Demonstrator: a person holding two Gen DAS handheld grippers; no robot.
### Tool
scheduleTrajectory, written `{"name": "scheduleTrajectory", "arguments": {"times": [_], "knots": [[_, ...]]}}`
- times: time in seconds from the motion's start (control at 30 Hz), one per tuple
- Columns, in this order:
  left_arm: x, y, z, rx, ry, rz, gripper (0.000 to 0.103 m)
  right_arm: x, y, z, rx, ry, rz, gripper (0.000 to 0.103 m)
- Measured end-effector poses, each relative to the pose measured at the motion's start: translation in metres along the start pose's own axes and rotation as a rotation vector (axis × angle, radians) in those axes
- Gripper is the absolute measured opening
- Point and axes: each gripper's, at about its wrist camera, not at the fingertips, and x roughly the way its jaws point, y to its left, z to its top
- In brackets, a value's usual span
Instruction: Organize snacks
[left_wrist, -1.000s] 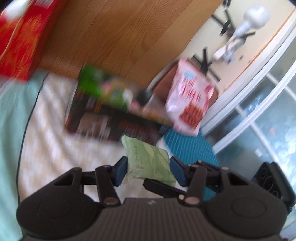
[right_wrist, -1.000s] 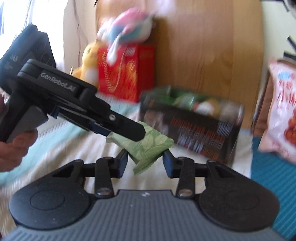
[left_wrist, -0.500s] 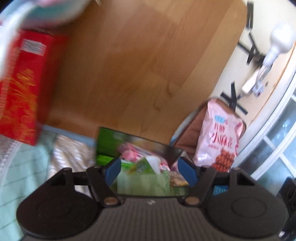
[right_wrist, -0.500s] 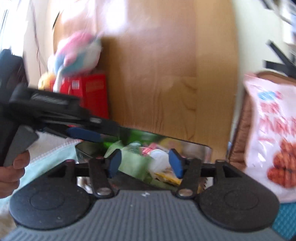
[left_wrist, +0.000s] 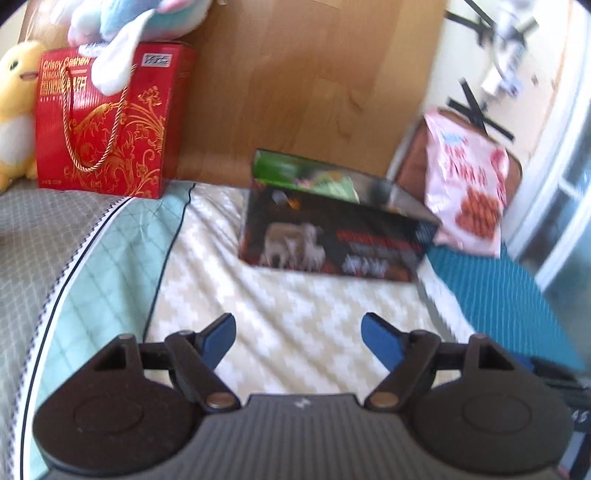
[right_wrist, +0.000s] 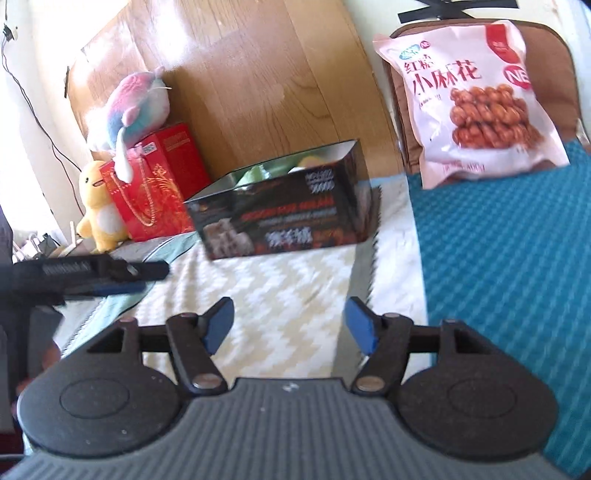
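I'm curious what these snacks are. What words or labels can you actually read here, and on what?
"Crispy Cashew": red gift box, top left corner; the lines below it are blurred.
"小麻花": pink snack bag, in large characters; smaller print on it is too small to read.
Black box: red and white lettering, too blurred to read.
Left gripper: white lettering on its side, too blurred to read.

The open box (left_wrist: 332, 236) is black with red and white print. The gift bag (left_wrist: 107, 118) is red with gold scrollwork. The snack pouch (right_wrist: 476, 99) is pale pink. The bedspread (left_wrist: 280, 314) shows a cream-and-white zigzag; the mat (right_wrist: 509, 266) is teal, diamond-textured. The gripper pads (left_wrist: 218, 338) are blue.
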Motion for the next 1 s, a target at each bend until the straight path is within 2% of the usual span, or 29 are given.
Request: {"name": "scheduleTrajectory", "arguments": {"times": [0.23,0.53,0.67,0.8,1.0], "knots": [[-0.031,-0.024,-0.028,0.068,-0.053,0.074,0.094,-0.018,0.023,-0.018,0.022,-0.006,-0.025,0.083],[-0.045,-0.032,-0.045,0.088,-0.058,0.106,0.1,-0.038,0.038,-0.036,0.019,-0.045,-0.063,0.097],[-0.045,-0.036,-0.05,0.101,-0.064,0.141,0.103,-0.042,0.037,-0.04,0.037,-0.077,-0.143,0.103],[-0.041,-0.039,-0.053,0.097,-0.047,0.174,0.103,-0.045,0.036,-0.044,0.041,-0.103,-0.23,0.103],[-0.043,-0.049,-0.056,0.126,-0.053,0.198,0.103,-0.051,0.031,-0.048,0.065,-0.098,-0.24,0.103]]}}
